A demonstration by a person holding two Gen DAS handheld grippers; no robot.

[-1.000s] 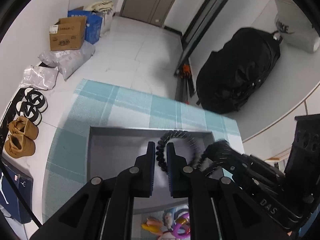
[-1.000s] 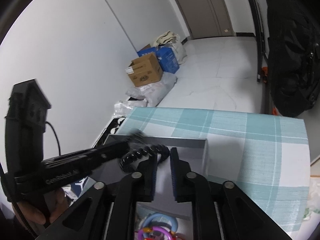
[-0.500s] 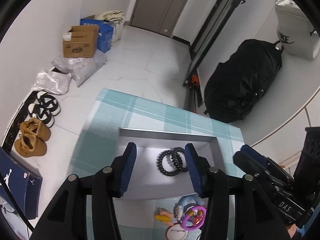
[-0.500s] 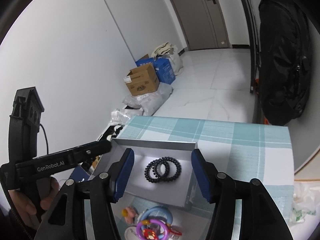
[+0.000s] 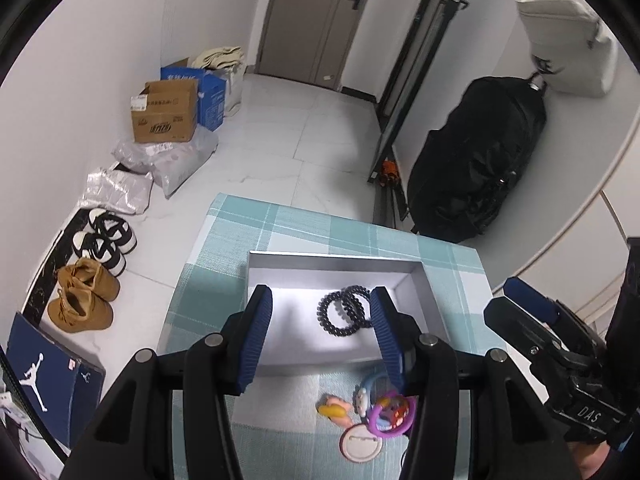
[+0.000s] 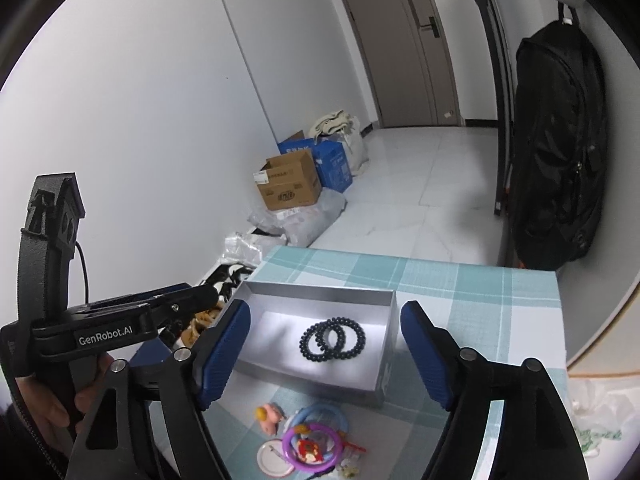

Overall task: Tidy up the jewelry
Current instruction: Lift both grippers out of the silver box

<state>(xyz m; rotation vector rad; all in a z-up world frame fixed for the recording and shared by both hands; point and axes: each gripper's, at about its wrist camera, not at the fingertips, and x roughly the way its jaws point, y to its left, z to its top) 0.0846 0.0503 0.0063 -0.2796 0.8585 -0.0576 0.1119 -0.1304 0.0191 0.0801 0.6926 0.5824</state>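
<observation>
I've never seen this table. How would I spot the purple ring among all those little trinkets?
Start at the checked teal tablecloth and find the grey tray holding two black coil bands. Just in front of the tray, on the cloth, lies a small heap of trinkets. The purple ring lies there by a white round badge and a pale blue ring; only it is purple.

The pile of trinkets (image 6: pixel 308 446) at six o'clock was partly hidden behind a hand-held gripper's arms in both views; the label on the cardboard box (image 5: pixel 164 114) was too small to read.
</observation>
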